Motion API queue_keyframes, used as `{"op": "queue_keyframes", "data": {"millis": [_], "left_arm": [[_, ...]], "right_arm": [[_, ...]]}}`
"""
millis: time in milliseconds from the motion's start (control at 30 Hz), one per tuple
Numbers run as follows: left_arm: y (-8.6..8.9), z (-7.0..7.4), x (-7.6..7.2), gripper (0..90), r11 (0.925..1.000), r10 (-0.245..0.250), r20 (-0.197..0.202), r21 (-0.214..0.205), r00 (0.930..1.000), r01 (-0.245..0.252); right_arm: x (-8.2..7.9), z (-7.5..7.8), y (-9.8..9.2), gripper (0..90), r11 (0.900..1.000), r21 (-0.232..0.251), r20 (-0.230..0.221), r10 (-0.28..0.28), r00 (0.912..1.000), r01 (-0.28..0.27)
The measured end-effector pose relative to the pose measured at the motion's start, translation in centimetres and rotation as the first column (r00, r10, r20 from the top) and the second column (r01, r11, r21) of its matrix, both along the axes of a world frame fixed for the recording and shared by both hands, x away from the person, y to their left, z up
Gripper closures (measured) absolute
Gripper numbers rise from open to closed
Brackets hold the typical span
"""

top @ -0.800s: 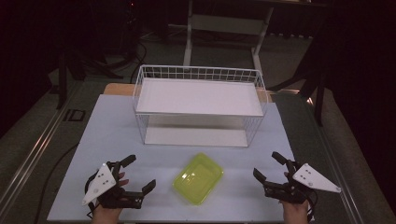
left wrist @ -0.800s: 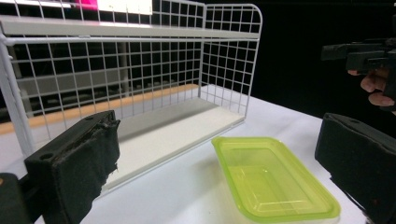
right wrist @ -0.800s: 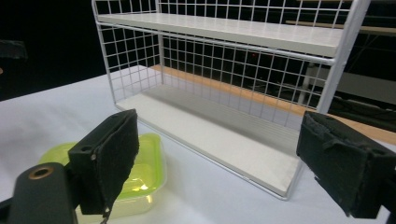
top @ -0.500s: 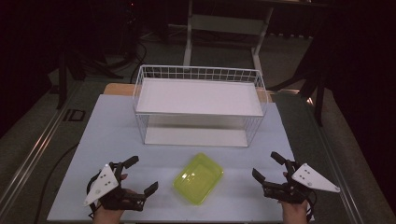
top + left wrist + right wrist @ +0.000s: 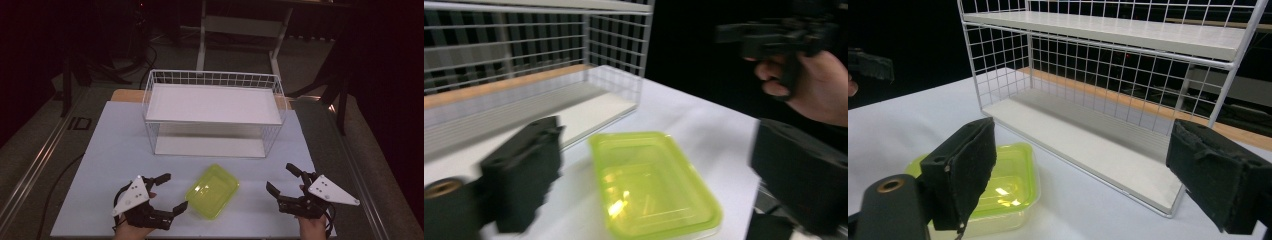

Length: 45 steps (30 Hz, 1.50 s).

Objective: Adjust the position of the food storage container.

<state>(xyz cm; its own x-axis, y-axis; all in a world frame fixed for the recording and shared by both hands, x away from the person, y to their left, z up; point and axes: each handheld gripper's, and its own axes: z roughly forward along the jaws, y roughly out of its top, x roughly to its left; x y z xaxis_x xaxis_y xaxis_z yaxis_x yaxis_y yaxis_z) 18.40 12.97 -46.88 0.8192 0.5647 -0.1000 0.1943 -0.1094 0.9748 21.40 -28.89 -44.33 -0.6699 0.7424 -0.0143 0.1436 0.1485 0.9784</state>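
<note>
A translucent yellow-green plastic container (image 5: 212, 191) lies on the white table near the front edge, between my two grippers. My left gripper (image 5: 175, 191) stands open just to its left, jaws turned toward it and close to its edge. In the left gripper view the container (image 5: 649, 185) lies low between the wide jaws, and nothing is held. My right gripper (image 5: 280, 177) is open a short way to the container's right. In the right gripper view the container (image 5: 998, 185) sits behind the left jaw.
A white wire rack (image 5: 212, 112) with an upper shelf and a bottom board stands at the middle back of the table, its open side facing the front. Bare white table (image 5: 115, 145) lies on both sides. Dark floor and stands surround the table.
My left gripper has slid right, closer to the container. The right gripper has edged slightly left. The container has not moved.
</note>
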Motion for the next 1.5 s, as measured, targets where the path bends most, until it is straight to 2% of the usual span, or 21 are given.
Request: {"op": "queue_keyframes", "data": {"millis": [33, 100, 167, 233, 367, 400, 433, 467, 533, 600, 700, 800, 867, 900, 1000, 1067, 1100, 1300, 1400, 1467, 1500], "left_arm": [[-0.5, 0.0, 0.0, 17.2, 0.9998, -0.013, -0.004, 0.013, 0.9999, 0.013], [-1.4, -0.2, 0.0, 29.1, 0.9981, -0.048, -0.010, 0.038, 0.9988, 0.048], [-2.3, -0.5, 0.1, 36.7, 0.9960, -0.061, -0.031, 0.064, 0.9977, 0.063], [-3.2, -0.8, 0.2, 48.2, 0.9923, -0.088, -0.059, 0.082, 0.9944, 0.093], [-5.0, -1.4, 0.3, 67.3, 0.9794, -0.148, -0.100, 0.123, 0.9839, 0.160], [-5.4, -1.5, 0.3, 69.7, 0.9745, -0.168, -0.110, 0.131, 0.9795, 0.182], [-5.9, -1.6, 0.4, 76.8, 0.9695, -0.187, -0.122, 0.136, 0.9747, 0.203], [-6.4, -1.8, 0.3, 77.7, 0.9654, -0.193, -0.124, 0.153, 0.9732, 0.211], [-7.3, -2.3, 0.4, 86.7, 0.9563, -0.208, -0.148, 0.177, 0.9669, 0.233], [-8.1, -2.9, 0.7, 90.0, 0.9503, -0.210, -0.175, 0.195, 0.9620, 0.242], [-9.0, -3.8, 0.9, 90.0, 0.9418, -0.205, -0.222, 0.221, 0.9533, 0.254], [-9.8, -4.3, 1.0, 90.0, 0.9339, -0.206, -0.245, 0.240, 0.9474, 0.265], [-10.3, -4.5, 1.0, 90.0, 0.9268, -0.204, -0.252, 0.261, 0.9460, 0.270], [-10.3, -4.5, 1.0, 90.0, 0.9268, -0.204, -0.252, 0.261, 0.9460, 0.270], [-10.6, -5.0, 1.2, 90.0, 0.9181, -0.193, -0.267, 0.291, 0.9442, 0.270], [-10.3, -5.1, 1.3, 90.0, 0.9172, -0.189, -0.268, 0.296, 0.9447, 0.267], [-10.1, -5.1, 1.3, 90.0, 0.9145, -0.180, -0.264, 0.310, 0.9476, 0.260], [-8.5, -5.0, 1.4, 90.0, 0.9252, -0.123, -0.258, 0.320, 0.9584, 0.204], [-7.7, -5.0, 1.6, 90.0, 0.9297, -0.094, -0.261, 0.322, 0.9608, 0.178], [-7.2, -5.1, 1.7, 90.0, 0.9332, -0.082, -0.268, 0.317, 0.9599, 0.168], [-6.9, -5.1, 1.8, 90.0, 0.9315, -0.077, -0.261, 0.325, 0.9622, 0.163]], "right_arm": [[0.0, 0.0, 0.0, 12.5, 1.0000, 0.002, -0.003, 0.003, 1.0000, -0.003], [0.1, -0.1, 0.0, 12.5, 1.0000, 0.006, -0.007, 0.007, 0.9999, -0.007], [0.2, -0.1, 0.0, 12.5, 0.9998, 0.003, -0.011, 0.017, 0.9998, -0.017], [0.3, -0.1, 0.1, 12.1, 0.9997, -0.004, -0.005, 0.022, 0.9997, -0.022], [0.3, -0.2, 0.2, 12.1, 0.9997, -0.018, 0.013, 0.019, 0.9997, -0.018], [0.3, -0.2, 0.2, 12.1, 0.9997, -0.019, 0.015, 0.017, 0.9997, -0.017], [0.3, -0.2, 0.3, 12.1, 0.9996, -0.020, 0.014, 0.019, 0.9997, -0.019], [0.3, -0.2, 0.3, 12.1, 0.9996, -0.021, 0.011, 0.021, 0.9997, -0.021], [0.3, -0.2, 0.3, 12.2, 0.9994, -0.024, 0.012, 0.024, 0.9996, -0.024], [0.3, -0.2, 0.3, 12.2, 0.9994, -0.023, 0.010, 0.027, 0.9996, -0.027], [0.3, -0.2, 0.2, 12.2, 0.9993, -0.021, 0.004, 0.030, 0.9995, -0.030], [0.4, -0.2, 0.2, 12.2, 0.9994, -0.017, 0.001, 0.031, 0.9995, -0.030], [0.4, -0.3, 0.1, 12.2, 0.9994, -0.016, -0.001, 0.032, 0.9995, -0.032], [0.4, -0.3, 0.1, 12.2, 0.9993, -0.017, -0.001, 0.032, 0.9995, -0.032], [0.5, -0.3, 0.1, 12.2, 0.9993, -0.017, -0.004, 0.032, 0.9995, -0.032], [0.5, -0.3, 0.1, 12.3, 0.9994, -0.018, -0.003, 0.030, 0.9995, -0.030], [0.5, -0.3, 0.1, 12.3, 0.9994, -0.019, -0.004, 0.029, 0.9996, -0.029], [0.5, -0.3, 0.1, 12.3, 0.9993, -0.014, -0.008, 0.035, 0.9994, -0.035], [0.6, -0.3, 0.2, 12.3, 0.9991, -0.015, -0.011, 0.040, 0.9992, -0.040], [0.6, -0.4, 0.2, 12.3, 0.9990, -0.016, -0.012, 0.042, 0.9990, -0.042], [0.6, -0.4, 0.2, 12.4, 0.9990, -0.015, -0.013, 0.043, 0.9990, -0.043]]}}
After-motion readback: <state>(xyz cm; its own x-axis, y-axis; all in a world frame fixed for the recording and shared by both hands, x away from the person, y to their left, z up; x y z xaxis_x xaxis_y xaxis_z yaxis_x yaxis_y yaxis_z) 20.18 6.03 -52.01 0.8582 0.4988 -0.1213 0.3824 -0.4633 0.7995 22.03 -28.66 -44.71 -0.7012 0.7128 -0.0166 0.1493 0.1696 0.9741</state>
